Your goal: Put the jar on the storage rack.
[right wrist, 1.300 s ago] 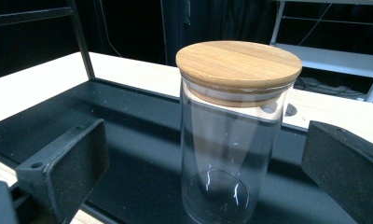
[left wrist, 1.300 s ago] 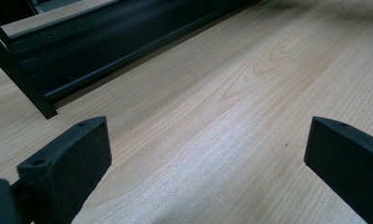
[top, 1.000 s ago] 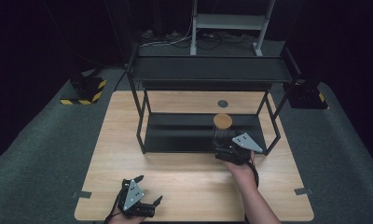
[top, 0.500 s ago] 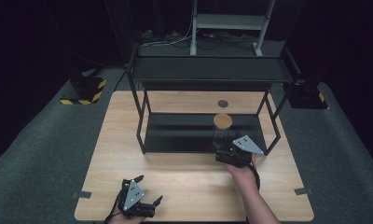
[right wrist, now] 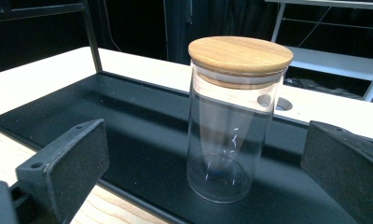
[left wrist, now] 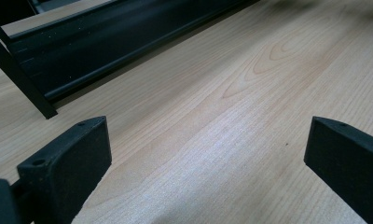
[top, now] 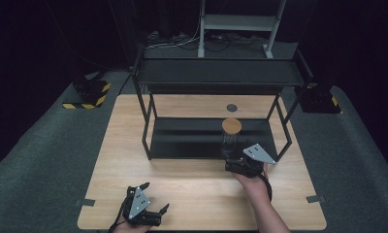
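- A clear glass jar (right wrist: pixel 231 135) stands upright on the black lower shelf (top: pixel 192 138) of a rack, near the shelf's front edge and toward its right end.
- A round wooden lid (right wrist: pixel 240 53) sits flat on the jar; the jar looks empty.
- The right gripper (top: pixel 233 162) is at the shelf's front edge, just short of the jar, with its jaws spread wide; in the right gripper view the jar stands between them, touching neither.
- A grey three-cornered plate tops that gripper, and the person's hand and forearm come in behind it from the bottom of the high view.
- The rack (top: pixel 216 73) is a black metal frame with thin legs and a second, upper shelf; it stands on the far half of the desk.
- The desk (top: pixel 197 189) is pale wood with visible grain; a small dark round port (top: pixel 232 108) sits in it behind the lower shelf.
- The left gripper (top: pixel 153 201) rests low over the desk's near left edge, well apart from the jar, its jaws spread with bare wood between them.
- Dark grey carpet (top: pixel 46 155) surrounds the desk, and the room beyond is black.
- Two black floor blocks with yellow-black stripes (top: pixel 85 93) flank the desk's far corners; cables and a light metal stand (top: pixel 238 22) lie behind the rack.
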{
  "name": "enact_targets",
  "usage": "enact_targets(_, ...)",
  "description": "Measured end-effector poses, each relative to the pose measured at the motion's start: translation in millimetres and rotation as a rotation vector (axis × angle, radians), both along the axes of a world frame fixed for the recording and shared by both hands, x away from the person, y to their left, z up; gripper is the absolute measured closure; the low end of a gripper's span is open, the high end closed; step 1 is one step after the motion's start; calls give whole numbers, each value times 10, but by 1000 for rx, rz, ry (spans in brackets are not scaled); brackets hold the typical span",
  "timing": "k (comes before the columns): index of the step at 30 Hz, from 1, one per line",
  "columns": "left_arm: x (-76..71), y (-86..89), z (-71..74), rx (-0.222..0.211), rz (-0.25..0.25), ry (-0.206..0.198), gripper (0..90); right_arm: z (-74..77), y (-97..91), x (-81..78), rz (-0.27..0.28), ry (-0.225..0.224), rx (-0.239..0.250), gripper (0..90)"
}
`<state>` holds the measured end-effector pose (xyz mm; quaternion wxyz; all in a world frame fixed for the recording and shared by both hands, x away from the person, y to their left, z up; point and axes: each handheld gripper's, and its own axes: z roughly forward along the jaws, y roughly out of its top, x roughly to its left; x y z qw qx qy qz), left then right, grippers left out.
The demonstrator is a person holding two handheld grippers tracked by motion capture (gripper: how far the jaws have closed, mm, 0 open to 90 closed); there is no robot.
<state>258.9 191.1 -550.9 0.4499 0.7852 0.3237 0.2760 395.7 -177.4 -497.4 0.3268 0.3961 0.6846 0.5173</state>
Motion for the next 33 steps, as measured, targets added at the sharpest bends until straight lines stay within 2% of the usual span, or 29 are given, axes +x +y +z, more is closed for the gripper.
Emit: enact_targets(33,-1,-3,-1,2,2,1,9,-33,-68,-251,17,14,-18,0)
